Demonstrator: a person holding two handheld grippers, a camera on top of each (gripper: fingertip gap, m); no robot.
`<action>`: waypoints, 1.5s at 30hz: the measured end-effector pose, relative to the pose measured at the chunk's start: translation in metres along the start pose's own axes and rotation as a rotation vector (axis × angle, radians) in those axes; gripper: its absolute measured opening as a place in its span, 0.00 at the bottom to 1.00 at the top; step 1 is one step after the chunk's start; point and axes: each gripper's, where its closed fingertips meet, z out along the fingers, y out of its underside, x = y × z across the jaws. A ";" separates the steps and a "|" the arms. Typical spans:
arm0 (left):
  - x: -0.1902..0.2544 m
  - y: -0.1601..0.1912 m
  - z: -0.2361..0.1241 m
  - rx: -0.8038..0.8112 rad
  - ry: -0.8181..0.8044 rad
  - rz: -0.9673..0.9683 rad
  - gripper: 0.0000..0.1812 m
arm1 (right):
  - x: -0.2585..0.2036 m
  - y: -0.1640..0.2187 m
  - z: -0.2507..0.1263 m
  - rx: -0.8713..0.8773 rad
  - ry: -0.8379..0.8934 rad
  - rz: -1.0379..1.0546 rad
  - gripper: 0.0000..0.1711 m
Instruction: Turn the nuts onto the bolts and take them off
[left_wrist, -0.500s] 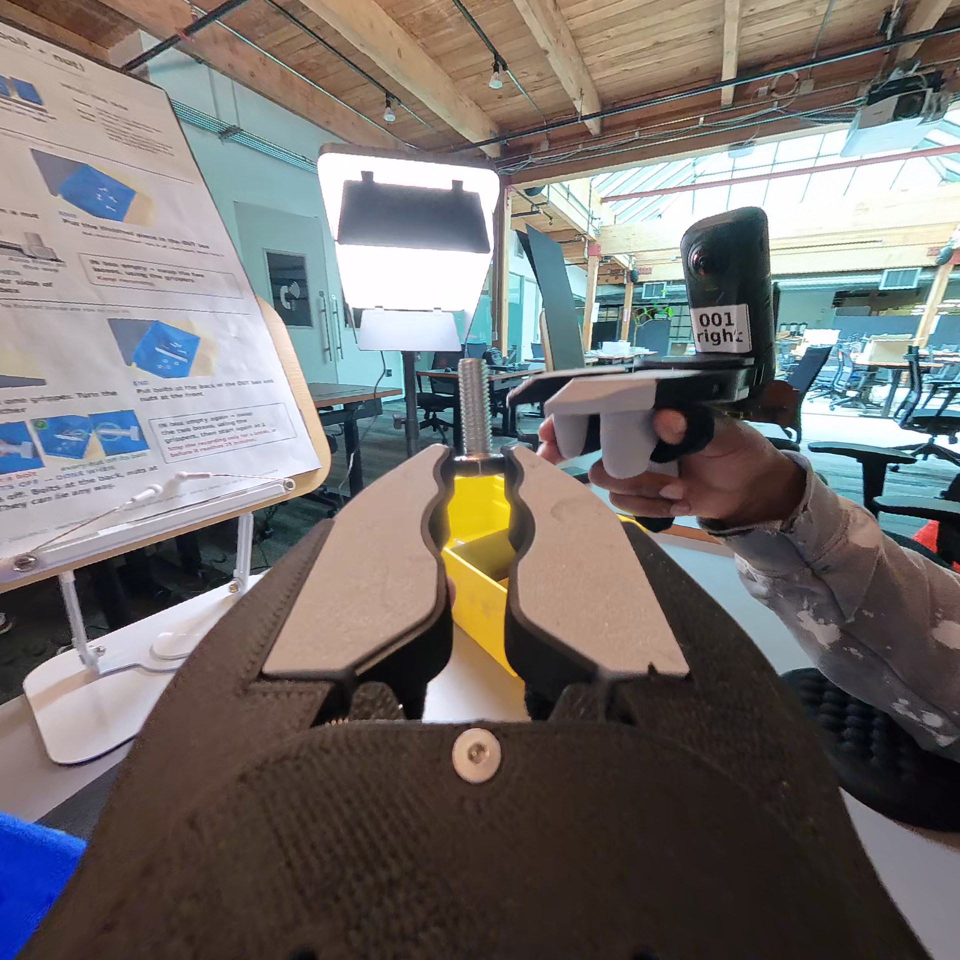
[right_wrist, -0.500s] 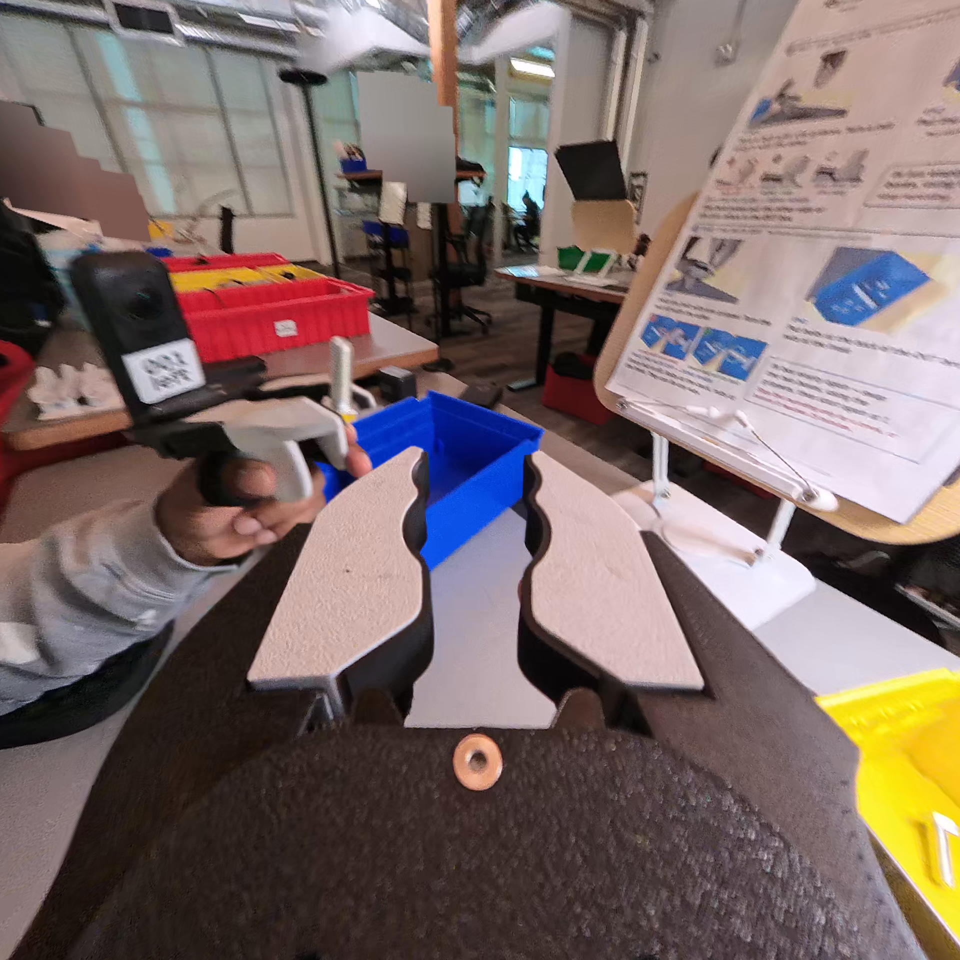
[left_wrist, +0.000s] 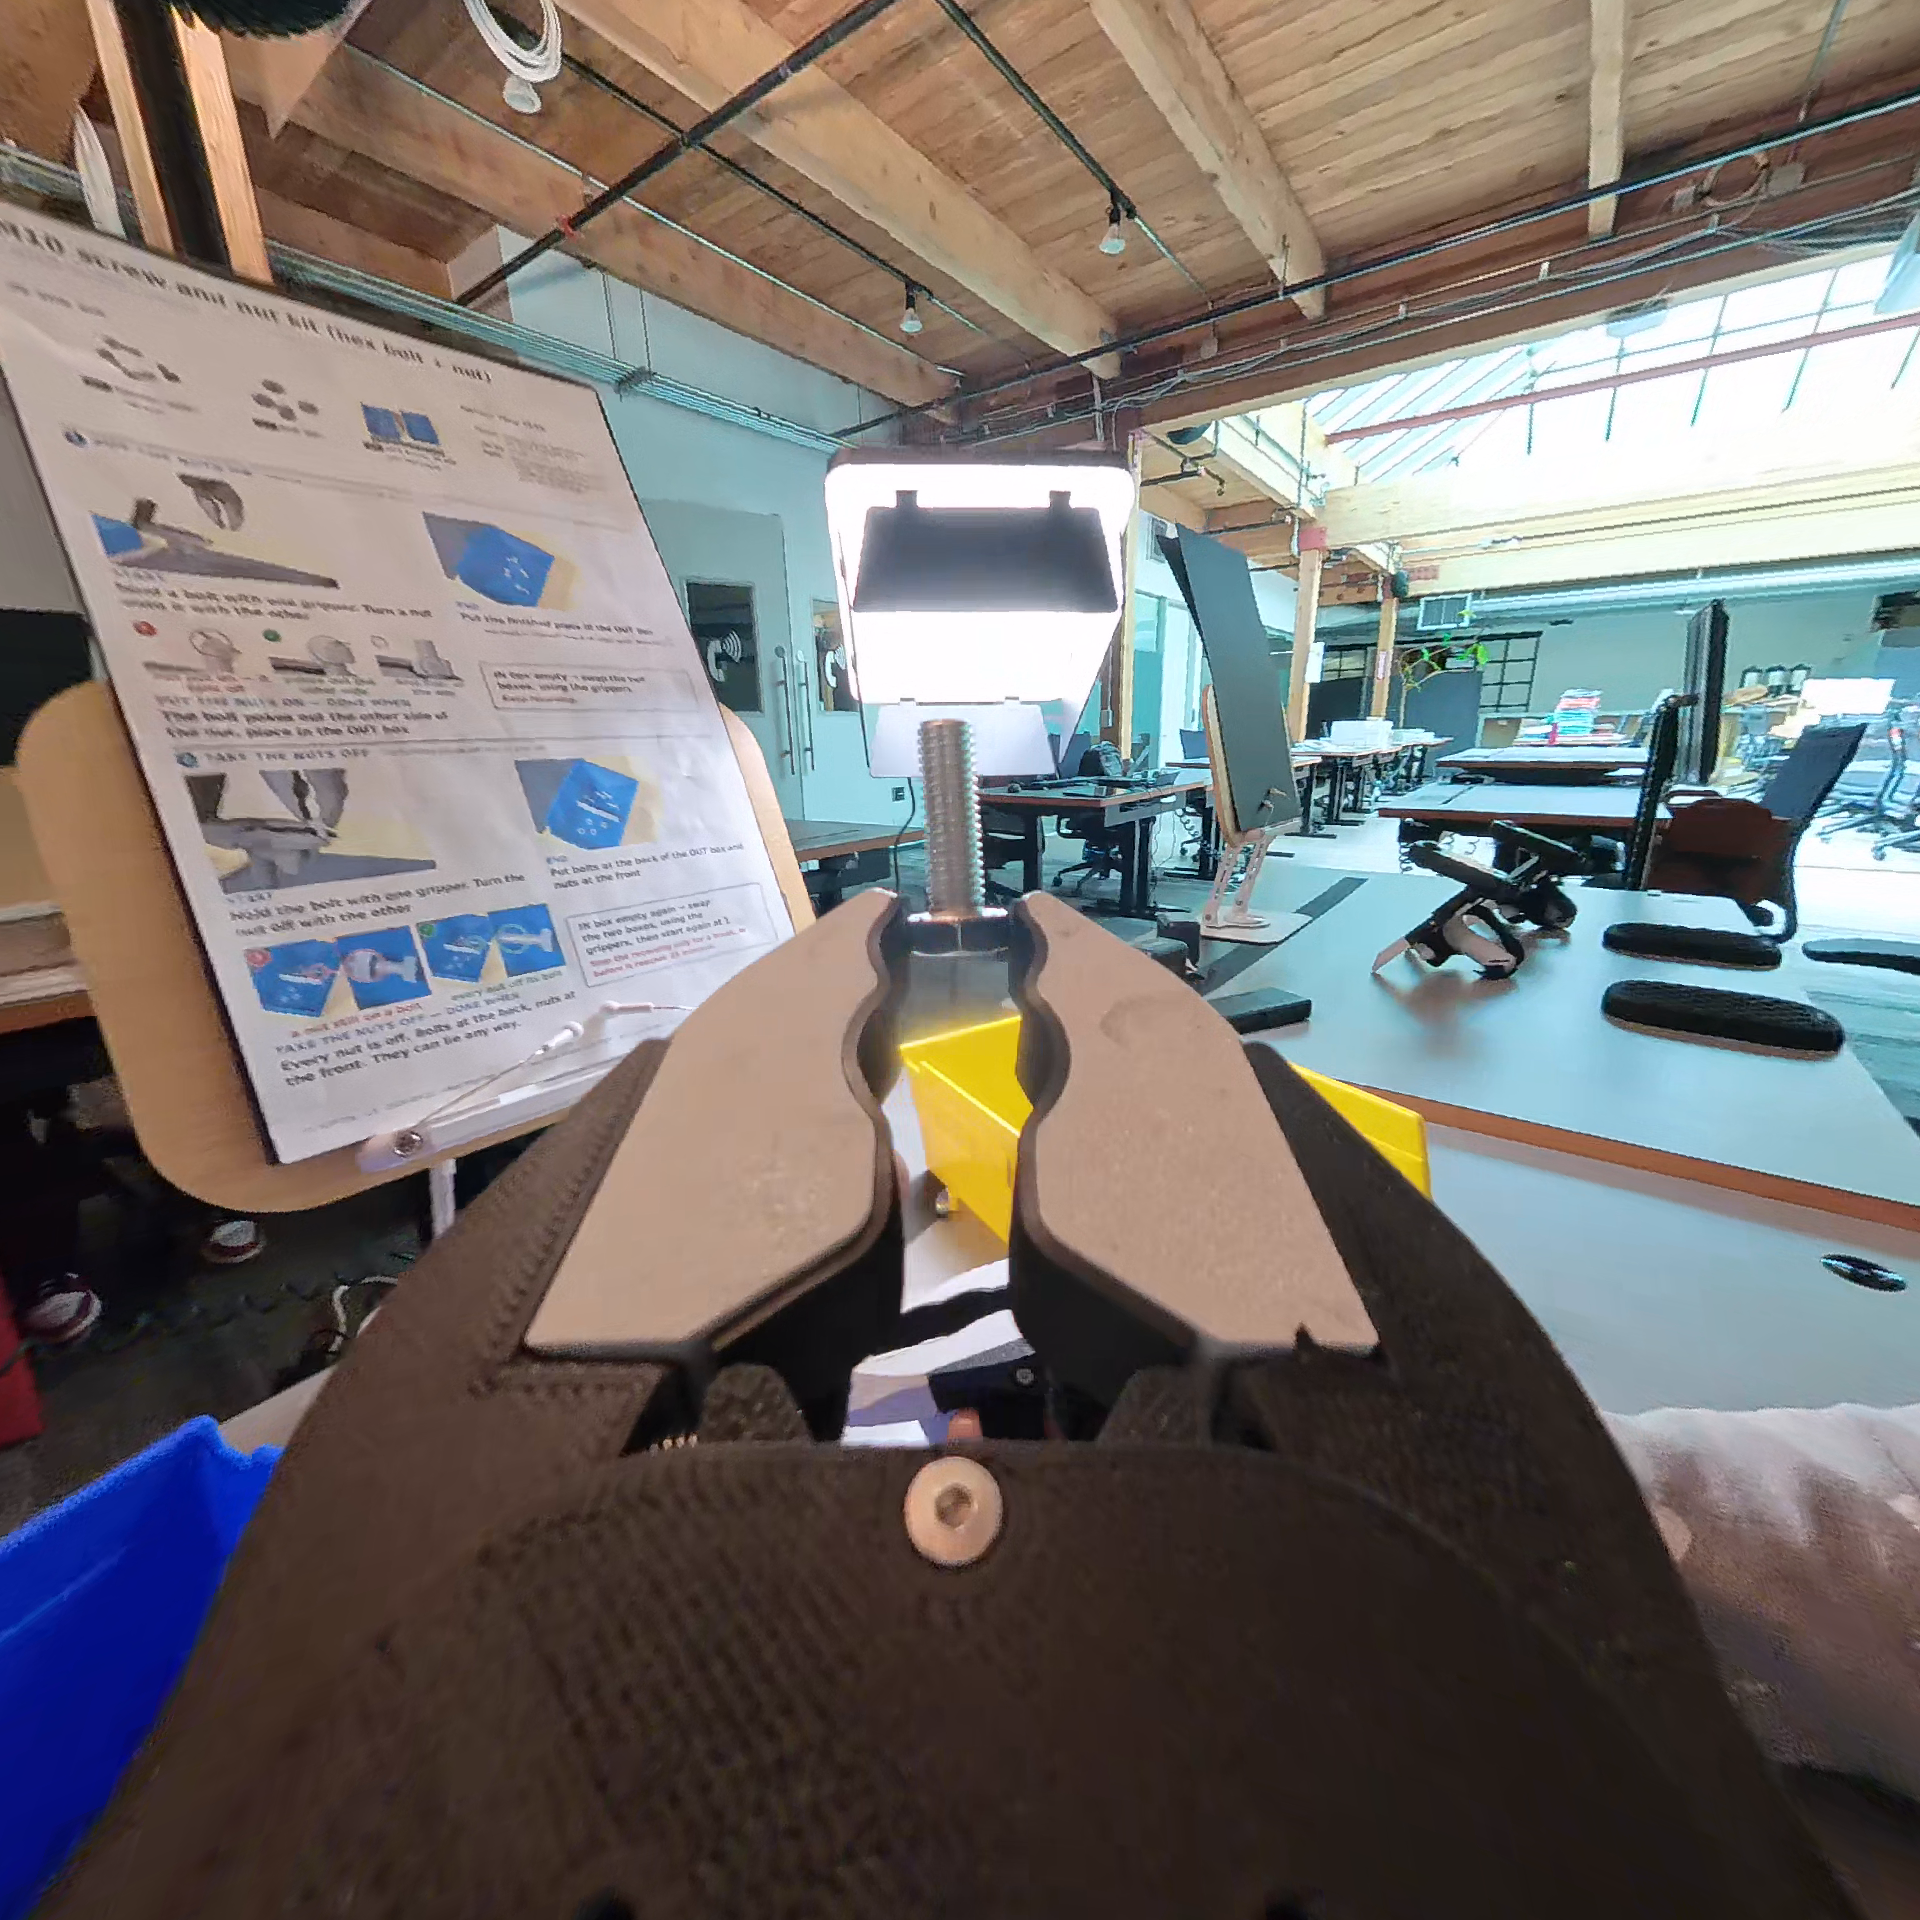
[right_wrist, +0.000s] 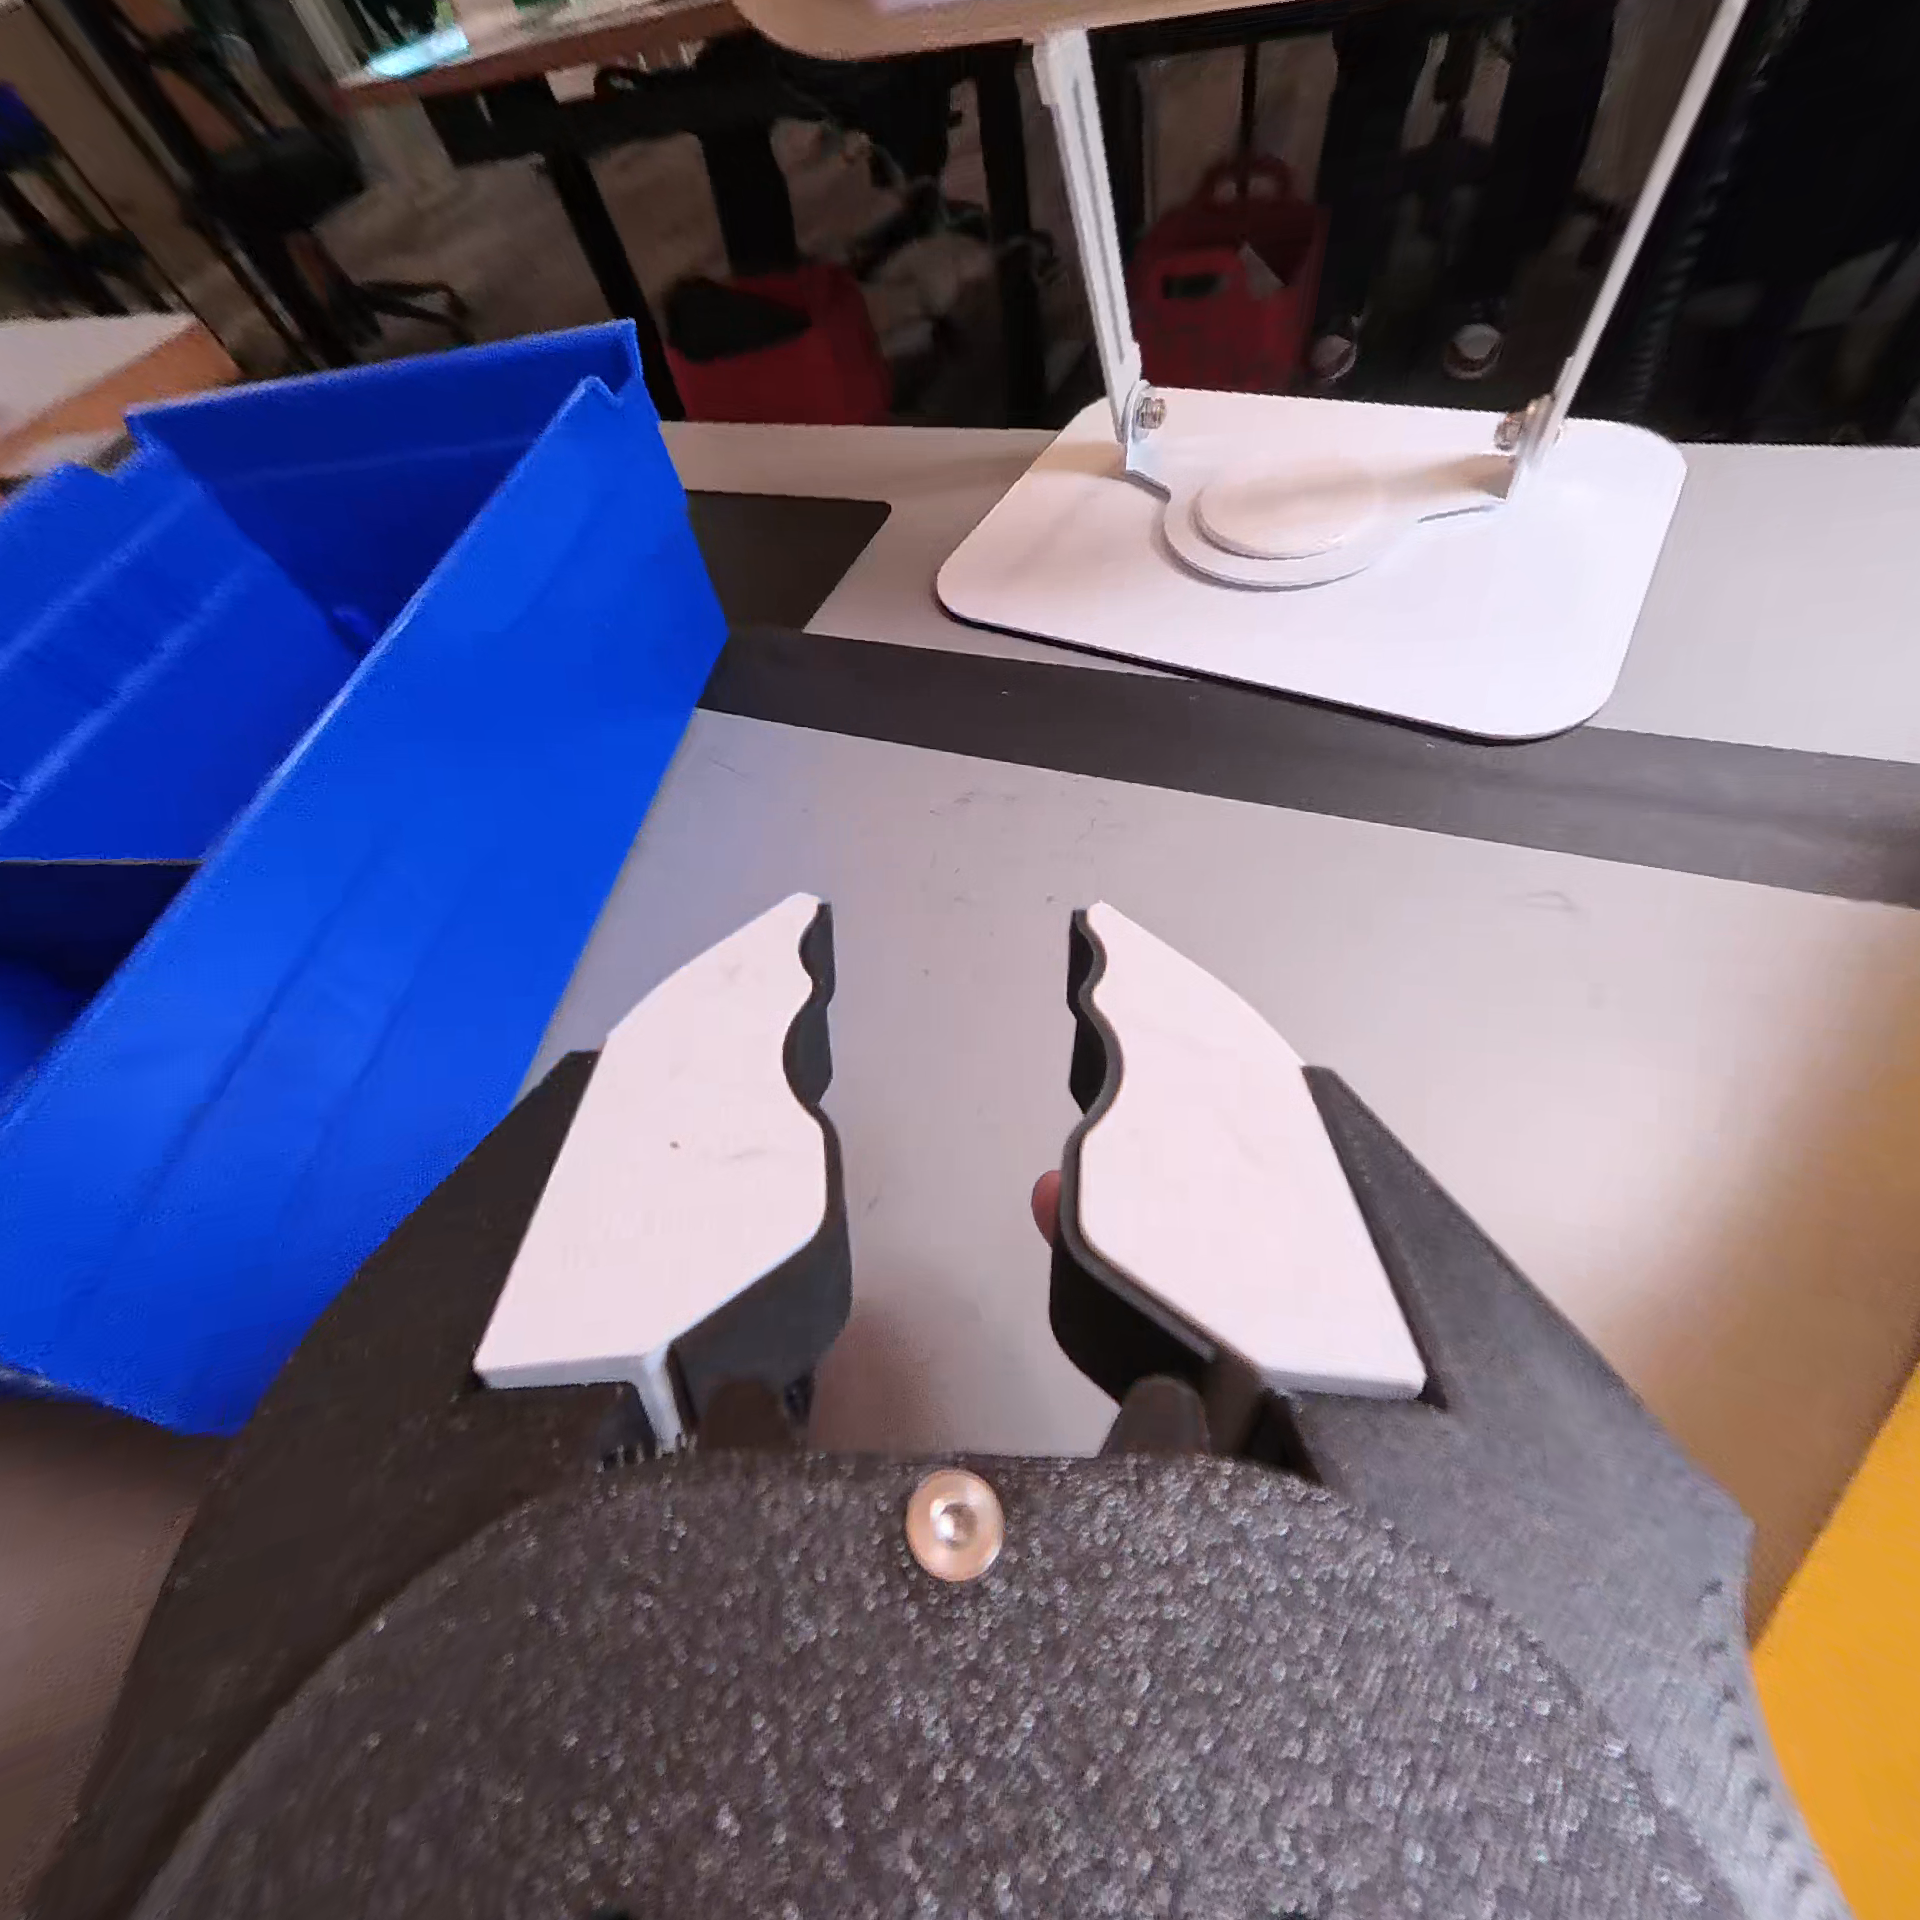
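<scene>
In the left wrist view my left gripper (left_wrist: 954, 920) is shut on the hex head of a silver bolt (left_wrist: 950, 821). The bolt's threaded shank stands upright above the fingertips, with no nut on it. A yellow bin (left_wrist: 961, 1112) sits on the table just beyond the fingers. In the right wrist view my right gripper (right_wrist: 951, 920) is open and empty, tilted down over the bare grey table (right_wrist: 1403, 987). A blue bin (right_wrist: 343, 779) stands just left of it, its near compartments showing no parts. A yellow bin edge (right_wrist: 1860, 1621) shows at the lower right.
An instruction sheet on a wooden stand (left_wrist: 395, 748) rises at the left, its white base (right_wrist: 1320, 561) on the table's far side beyond a dark tape strip (right_wrist: 1247, 727). A lit lamp panel (left_wrist: 977, 582) stands behind. A blue bin corner (left_wrist: 94, 1621) lies at lower left. There is about 25 centimetres between the tips of the two grippers.
The right gripper has left the left wrist view and tipped down toward the table beside the blue bin. The left gripper, still holding the bolt, has turned a little to the left.
</scene>
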 end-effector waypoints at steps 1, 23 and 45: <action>-0.002 -0.004 -0.003 0.005 -0.007 0.015 0.10 | 0.000 -0.002 0.000 -0.008 0.000 -0.032 0.25; -0.019 -0.025 -0.020 0.000 -0.025 0.020 0.10 | 0.180 -0.023 -0.057 -0.601 0.313 -0.244 0.12; -0.018 -0.012 -0.014 -0.053 -0.032 0.040 0.10 | 0.100 -0.069 -0.069 -0.155 0.212 -0.259 0.25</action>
